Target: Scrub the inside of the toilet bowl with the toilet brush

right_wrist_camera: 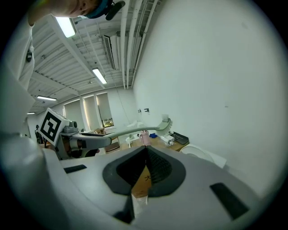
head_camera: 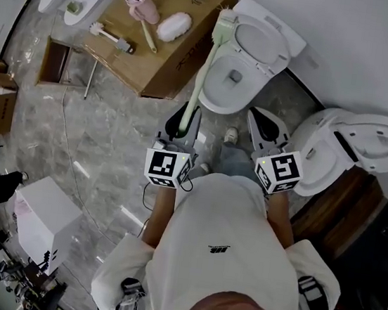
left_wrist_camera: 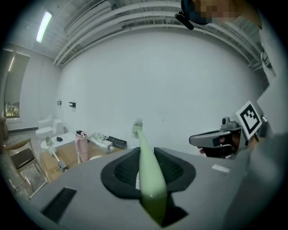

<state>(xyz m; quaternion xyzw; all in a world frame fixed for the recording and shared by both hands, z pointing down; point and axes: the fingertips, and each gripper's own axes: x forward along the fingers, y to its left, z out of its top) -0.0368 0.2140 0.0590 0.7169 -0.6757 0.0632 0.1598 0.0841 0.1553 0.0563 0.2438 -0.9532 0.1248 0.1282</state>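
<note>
My left gripper [head_camera: 185, 115] is shut on the handle of a pale green toilet brush [head_camera: 207, 67]. The brush points up and away, and its bristle head [head_camera: 225, 24] hangs by the left rim of the white toilet [head_camera: 240, 86], whose lid stands open. In the left gripper view the handle [left_wrist_camera: 147, 168] runs between the dark pads out to the head [left_wrist_camera: 137, 126]. My right gripper [head_camera: 261, 121] hovers by the bowl's front right, shut on nothing. In the right gripper view its jaws [right_wrist_camera: 146, 152] meet, and the brush [right_wrist_camera: 135, 130] crosses in front.
A wooden crate [head_camera: 171, 62] stands left of the toilet with a pink bottle [head_camera: 139, 3] and other brushes on top. A second white toilet [head_camera: 351, 147] sits to the right. There are a white box [head_camera: 44, 215] at lower left and cardboard boxes [head_camera: 0, 93] at the left edge.
</note>
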